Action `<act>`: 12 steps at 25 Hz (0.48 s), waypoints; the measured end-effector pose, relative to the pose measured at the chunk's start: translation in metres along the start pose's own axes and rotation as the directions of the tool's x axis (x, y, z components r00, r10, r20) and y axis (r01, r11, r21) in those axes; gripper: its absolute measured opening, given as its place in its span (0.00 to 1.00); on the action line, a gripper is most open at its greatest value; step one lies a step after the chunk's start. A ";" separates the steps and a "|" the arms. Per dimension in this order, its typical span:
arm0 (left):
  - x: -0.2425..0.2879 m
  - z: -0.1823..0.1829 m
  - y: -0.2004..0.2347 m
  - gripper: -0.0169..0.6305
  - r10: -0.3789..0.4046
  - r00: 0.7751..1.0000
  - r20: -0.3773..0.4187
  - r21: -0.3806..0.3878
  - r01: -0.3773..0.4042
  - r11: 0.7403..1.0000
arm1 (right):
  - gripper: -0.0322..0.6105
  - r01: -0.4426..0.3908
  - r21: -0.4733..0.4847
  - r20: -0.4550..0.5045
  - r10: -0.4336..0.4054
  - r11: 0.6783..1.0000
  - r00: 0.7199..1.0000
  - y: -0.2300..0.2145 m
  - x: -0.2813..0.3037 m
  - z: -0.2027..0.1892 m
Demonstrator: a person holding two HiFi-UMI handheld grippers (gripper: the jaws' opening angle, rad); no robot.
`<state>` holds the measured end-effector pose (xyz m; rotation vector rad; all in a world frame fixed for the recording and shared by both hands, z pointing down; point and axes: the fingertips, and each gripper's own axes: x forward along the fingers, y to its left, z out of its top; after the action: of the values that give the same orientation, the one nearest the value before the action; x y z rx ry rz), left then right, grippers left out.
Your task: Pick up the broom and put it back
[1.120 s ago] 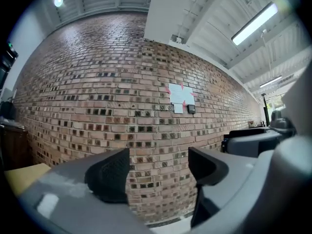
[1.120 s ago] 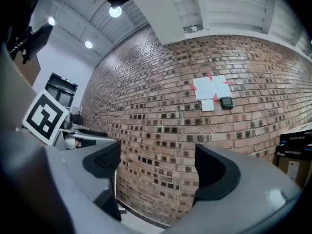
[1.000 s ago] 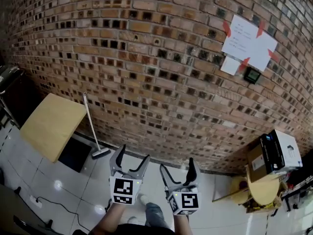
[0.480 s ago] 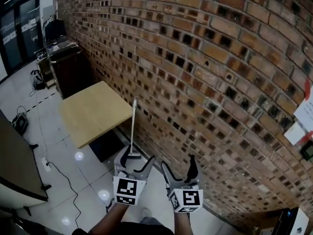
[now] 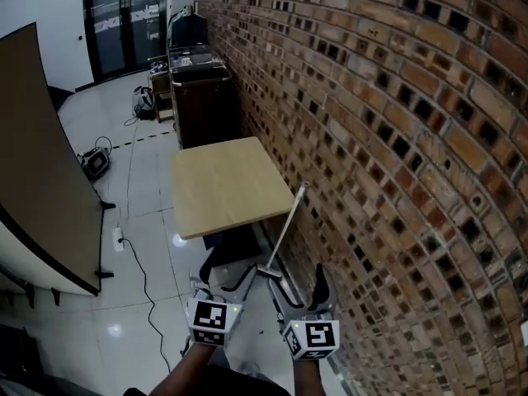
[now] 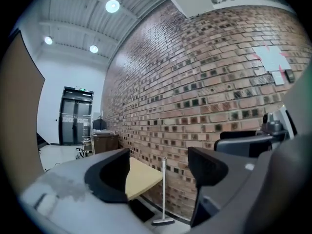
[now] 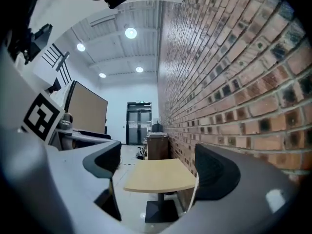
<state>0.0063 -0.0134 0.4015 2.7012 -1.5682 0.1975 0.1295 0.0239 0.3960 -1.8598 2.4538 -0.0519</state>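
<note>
A broom point(image 5: 285, 231) with a thin pale handle leans upright against the brick wall point(image 5: 396, 139), its head on the floor just past my grippers. The broom point(image 6: 164, 194) stands between the left gripper's jaws, far off. In the right gripper view only a pale strip of the broom handle point(image 7: 195, 195) shows beside the right jaw. My left gripper point(image 5: 224, 279) is open and holds nothing. My right gripper point(image 5: 301, 289) is open too, with nothing between its fingers. Both are held low, short of the broom.
A square wooden table point(image 5: 224, 185) on a black base stands to the left of the broom. Beyond it is a dark cabinet point(image 5: 202, 97) by the wall. A brown partition board point(image 5: 41, 155) stands at the left. A cable point(image 5: 136, 246) runs over the tiled floor.
The view has swung left along the wall. The table and broom have come nearer and now sit straight ahead. Both grippers keep the same open pose.
</note>
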 end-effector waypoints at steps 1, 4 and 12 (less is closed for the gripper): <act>0.005 0.000 0.006 0.61 0.008 1.000 0.003 -0.001 -0.008 1.000 | 0.80 -0.011 0.001 0.000 0.011 1.000 1.000 0.001 0.009 -0.001; 0.031 -0.005 0.021 0.61 0.004 1.000 0.000 -0.011 -0.004 1.000 | 0.79 -0.020 -0.001 -0.007 0.020 1.000 1.000 -0.006 0.041 -0.009; 0.155 -0.006 0.069 0.61 -0.113 0.994 0.005 0.003 0.113 0.994 | 0.77 0.090 -0.006 -0.034 -0.090 0.996 0.995 -0.050 0.149 -0.027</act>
<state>0.0223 -0.1814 0.4214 2.7840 -1.4119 0.1912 0.1359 -0.1331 0.4216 -1.9871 2.3917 -0.0839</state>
